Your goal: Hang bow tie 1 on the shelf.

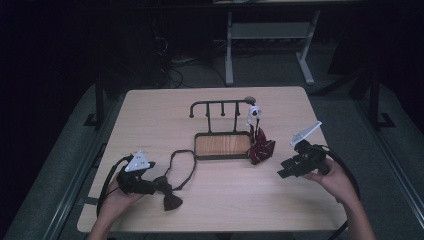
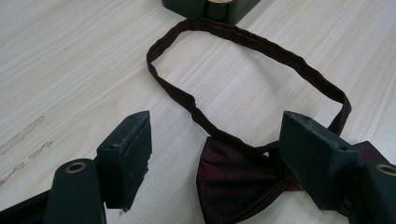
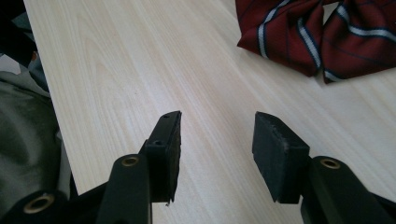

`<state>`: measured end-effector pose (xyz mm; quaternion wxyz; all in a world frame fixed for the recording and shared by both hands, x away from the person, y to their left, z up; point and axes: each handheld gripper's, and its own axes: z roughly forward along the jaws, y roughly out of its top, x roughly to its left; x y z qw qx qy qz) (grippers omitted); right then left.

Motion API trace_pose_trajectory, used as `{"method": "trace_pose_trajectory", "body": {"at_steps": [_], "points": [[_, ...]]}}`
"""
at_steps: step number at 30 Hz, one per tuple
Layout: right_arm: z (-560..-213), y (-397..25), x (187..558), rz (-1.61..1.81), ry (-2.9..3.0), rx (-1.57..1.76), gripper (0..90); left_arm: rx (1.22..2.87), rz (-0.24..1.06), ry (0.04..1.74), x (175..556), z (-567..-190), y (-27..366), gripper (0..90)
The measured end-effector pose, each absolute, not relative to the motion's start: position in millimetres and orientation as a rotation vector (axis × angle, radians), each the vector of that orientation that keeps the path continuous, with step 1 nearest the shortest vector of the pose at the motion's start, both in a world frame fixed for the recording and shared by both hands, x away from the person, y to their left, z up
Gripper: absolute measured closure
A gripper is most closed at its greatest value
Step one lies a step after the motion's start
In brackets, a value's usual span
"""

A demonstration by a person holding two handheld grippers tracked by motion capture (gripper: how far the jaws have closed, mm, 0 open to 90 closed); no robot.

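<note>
A dark maroon bow tie [image 1: 169, 194] lies near the table's front left, its neck strap [image 1: 181, 163] looped toward the stand. In the left gripper view the bow [image 2: 238, 182] sits between the wide-apart jaws of my left gripper [image 2: 219, 140], which is open and holds nothing; the strap [image 2: 261, 46] curves ahead. My left gripper [image 1: 159, 184] rests by the bow. A red striped bow tie [image 1: 261, 146] hangs from the black rack [image 1: 220, 105] and drapes at the tray's right end. My right gripper [image 1: 284, 169] is open over bare table, and the striped tie [image 3: 322, 32] lies ahead of it.
The rack stands on a wooden-floored black tray [image 1: 222, 145] at mid table. A small white tag [image 1: 254, 113] hangs at the rack's right end. The table's front edge runs close to both hands; a white desk frame [image 1: 267, 45] stands on the floor beyond.
</note>
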<state>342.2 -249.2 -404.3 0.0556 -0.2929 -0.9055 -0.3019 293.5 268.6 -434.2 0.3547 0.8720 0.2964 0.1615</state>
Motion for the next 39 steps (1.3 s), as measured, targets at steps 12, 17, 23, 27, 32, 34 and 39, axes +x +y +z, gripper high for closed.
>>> {"method": "trace_pose_trajectory", "body": {"at_steps": [12,17,23,27,32,34,39], "points": [[-423.1,-249.9,328.1,-0.93,-2.736,-0.886,48.3,2.281,0.417,0.754,295.4,-431.3,263.3,27.2],[-427.6,-249.6,321.3,-0.932,-2.735,-0.891,46.5,2.303,0.426,0.738,296.1,-428.1,260.0,31.3],[-428.2,-247.1,319.7,-0.936,-2.745,-0.877,45.8,2.318,0.439,0.736,299.0,-423.1,258.1,31.9],[-429.6,-247.5,319.1,-0.937,-2.751,-0.873,45.6,2.335,0.427,0.743,302.2,-418.9,256.5,33.0],[-428.8,-248.5,318.5,-0.944,-2.75,-0.879,45.4,2.352,0.387,0.784,315.4,-409.5,254.8,37.4],[-429.3,-248.4,318.7,-0.943,-2.754,-0.872,45.4,2.363,0.381,0.792,320.4,-406.2,254.5,39.6],[-430.2,-247.3,318.5,-0.944,-2.746,-0.868,45.4,2.384,0.369,0.804,331.3,-402.9,251.3,42.3]]}}
